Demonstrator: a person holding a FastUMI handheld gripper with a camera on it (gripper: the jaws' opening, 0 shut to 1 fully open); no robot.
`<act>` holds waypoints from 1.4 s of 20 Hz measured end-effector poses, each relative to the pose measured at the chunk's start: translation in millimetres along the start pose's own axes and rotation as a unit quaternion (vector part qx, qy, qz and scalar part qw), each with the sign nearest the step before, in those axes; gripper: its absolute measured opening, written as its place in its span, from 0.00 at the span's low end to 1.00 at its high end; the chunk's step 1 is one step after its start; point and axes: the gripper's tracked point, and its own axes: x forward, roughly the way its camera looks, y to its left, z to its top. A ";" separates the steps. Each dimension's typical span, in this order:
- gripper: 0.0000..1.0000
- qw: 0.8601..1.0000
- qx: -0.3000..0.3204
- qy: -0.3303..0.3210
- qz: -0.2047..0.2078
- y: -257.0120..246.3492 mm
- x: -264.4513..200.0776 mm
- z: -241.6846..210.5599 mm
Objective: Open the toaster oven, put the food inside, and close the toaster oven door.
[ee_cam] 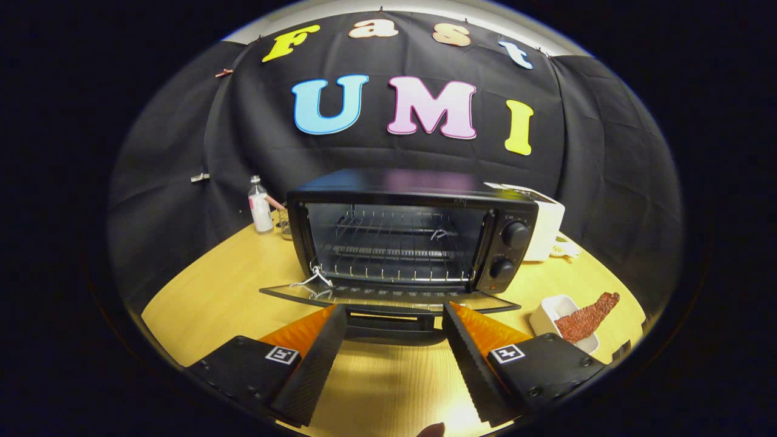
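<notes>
A black toaster oven point(413, 233) stands on the wooden table straight ahead, its glass door point(388, 298) folded down flat and open toward me. Wire racks show inside the cavity. The door's handle point(394, 321) lies just ahead of and between my fingertips. My gripper point(394, 312) is open, with nothing between its fingers. To the right of the right finger sits a small white dish point(549, 312) holding a reddish-brown strip of food point(587, 317) that sticks out over its rim.
A white appliance point(545, 227) stands right of the oven, with a small item beside it. A white bottle point(261, 206) stands left of the oven at the back. Bare table point(218, 291) lies to the left of the door.
</notes>
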 end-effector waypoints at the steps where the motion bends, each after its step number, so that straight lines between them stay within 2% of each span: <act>1: 0.98 1.000 -0.006 0.011 0.003 0.9 -1.9 -9.1; 4: 0.98 0.999 -0.022 0.039 0.004 -4.9 -5.7 -34.3; 12: 0.98 0.998 -0.024 0.056 0.019 -16.1 -30.0 -41.5; 14: 0.98 0.998 -0.018 0.049 0.032 -18.7 -40.6 -31.4; 21: 0.98 0.992 -0.012 0.042 0.121 -34.4 -79.1 22.3; 28: 0.98 0.986 -0.015 0.055 0.155 -125.5 -97.2 63.4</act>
